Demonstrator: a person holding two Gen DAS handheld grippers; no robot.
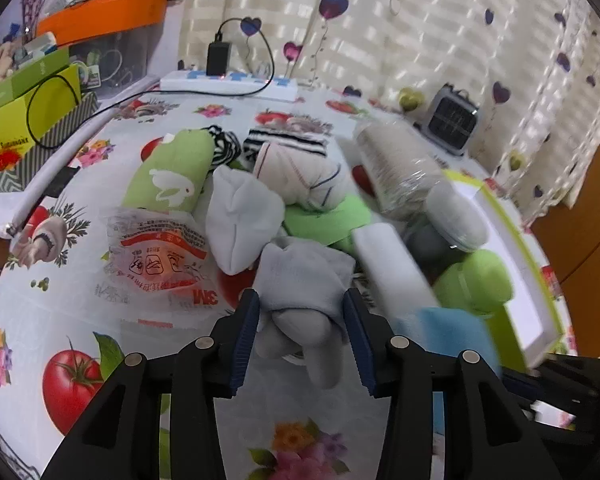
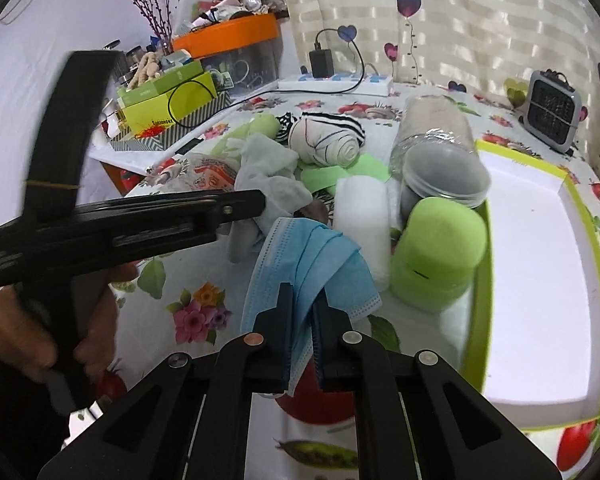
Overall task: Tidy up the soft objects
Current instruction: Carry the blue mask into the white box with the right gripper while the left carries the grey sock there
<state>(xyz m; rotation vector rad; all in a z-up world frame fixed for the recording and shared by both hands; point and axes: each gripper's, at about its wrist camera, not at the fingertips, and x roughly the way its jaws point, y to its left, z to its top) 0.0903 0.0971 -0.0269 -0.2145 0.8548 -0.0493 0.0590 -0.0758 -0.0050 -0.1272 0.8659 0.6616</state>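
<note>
- A grey sock (image 1: 300,280) is clamped between the jaws of the left gripper (image 1: 302,312), low in the centre of the left wrist view.
- A blue face mask (image 2: 312,264) is pinched by the nearly closed jaws of the right gripper (image 2: 302,312).
- The white tray with the green rim (image 2: 540,240), at the right, is seen to be bare inside.
- Most soft items, including a rolled striped sock (image 2: 328,144) and a green roll (image 2: 440,256), are left heaped on the worktop (image 2: 204,280); little appears sorted.

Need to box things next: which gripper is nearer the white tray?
Right. The right gripper, holding the blue mask, is beside the white tray; the left gripper is farther left, on the grey sock.
</note>
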